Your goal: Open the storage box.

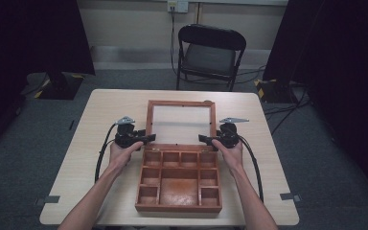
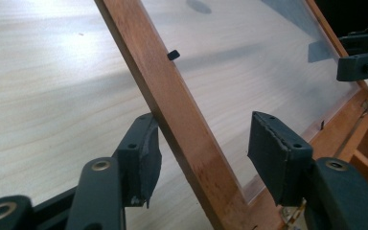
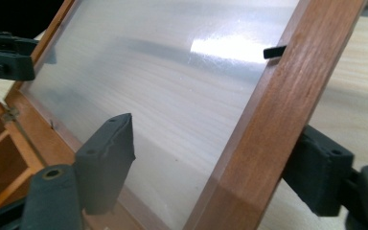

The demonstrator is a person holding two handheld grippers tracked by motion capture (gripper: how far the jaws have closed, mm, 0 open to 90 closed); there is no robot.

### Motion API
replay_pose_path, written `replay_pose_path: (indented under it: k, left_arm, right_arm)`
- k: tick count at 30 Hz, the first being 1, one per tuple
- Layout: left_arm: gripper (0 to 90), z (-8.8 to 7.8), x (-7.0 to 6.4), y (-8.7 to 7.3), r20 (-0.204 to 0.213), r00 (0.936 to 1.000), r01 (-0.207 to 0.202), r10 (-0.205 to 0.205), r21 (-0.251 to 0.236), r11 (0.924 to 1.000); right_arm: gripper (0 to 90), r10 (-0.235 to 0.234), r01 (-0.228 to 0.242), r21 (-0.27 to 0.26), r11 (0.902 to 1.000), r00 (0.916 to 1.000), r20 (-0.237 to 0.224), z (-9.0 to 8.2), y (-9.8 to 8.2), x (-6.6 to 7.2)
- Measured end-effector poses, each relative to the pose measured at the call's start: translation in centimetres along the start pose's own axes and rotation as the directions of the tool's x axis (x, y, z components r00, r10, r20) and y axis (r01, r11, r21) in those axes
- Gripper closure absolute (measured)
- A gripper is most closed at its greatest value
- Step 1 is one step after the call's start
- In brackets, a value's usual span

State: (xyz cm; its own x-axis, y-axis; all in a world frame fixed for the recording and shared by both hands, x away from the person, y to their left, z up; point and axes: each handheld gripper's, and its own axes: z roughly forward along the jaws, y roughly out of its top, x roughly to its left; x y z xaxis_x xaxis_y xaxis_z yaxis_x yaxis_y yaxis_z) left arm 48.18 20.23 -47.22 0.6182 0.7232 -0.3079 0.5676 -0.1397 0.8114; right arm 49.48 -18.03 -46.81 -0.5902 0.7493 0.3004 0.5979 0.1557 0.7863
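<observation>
Table (image 1: 105,103): pale wood top; carries the box, with both grippers over its middle.
Box (image 1: 178,208): wooden, many compartments, all looking bare; lies just behind and between the two grippers, on the person's side.
Lid (image 1: 180,103): glazed wooden frame, hinged at the box's far edge, swung fully back and seemingly lying flat on the table; it reaches away ahead of both tools.
Left gripper (image 1: 146,138): at the lid's left rail near the hinge. In the left gripper view the rail (image 2: 182,129) passes between the jaws; the outer pad (image 2: 149,153) sits at or just beside the wood, the inner pad (image 2: 268,151) stands well clear over the pane. Jaws part open, no squeeze on the rail.
Right gripper (image 1: 205,139): mirrored at the right rail (image 3: 268,129). The rail runs between its jaws; inner pad (image 3: 108,158) clear over the pane, outer pad (image 3: 316,167) close beside the wood, contact unsure. Jaws fairly wide, gripping nothing.
Done, as judged: lid opened all the way and laid down; both tools loosened from it.
Left, as judged: draw both tools back off the rails; nothing yet sits in the compartments.
</observation>
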Motion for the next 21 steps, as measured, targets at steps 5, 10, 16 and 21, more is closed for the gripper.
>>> replay_pose_path:
  k: [5, 10, 16, 21]
  left_arm:
    - [42.3, 0.27, 0.38, -0.43, 0.015, 0.9988, 0.047, -0.047, -0.006, 0.9989]
    - [41.7, 0.29, 0.45, -0.47, 0.016, 0.9988, 0.046, -0.046, -0.003, 0.9989]
    - [38.8, 0.45, 0.39, -0.52, 0.019, 0.9989, 0.043, -0.043, 0.007, 0.9991]
    - [33.0, 0.90, 0.46, -0.80, 0.028, 0.9974, 0.066, -0.066, 0.019, 0.9976]
  right_arm:
    - [19.1, 0.019, -0.019, 0.015, 0.9997, 0.9998, 0.010, 0.38, -0.32, -0.28]
    - [17.8, 0.024, -0.025, 0.017, 0.9996, 0.9996, 0.015, 0.57, -0.33, -0.23]
    - [17.2, 0.030, -0.030, 0.018, 0.9994, 0.9995, 0.014, 0.64, -0.42, -0.27]
    - [15.3, 0.038, -0.039, 0.028, 0.9989, 0.9990, 0.022, 0.82, -0.57, -0.49]
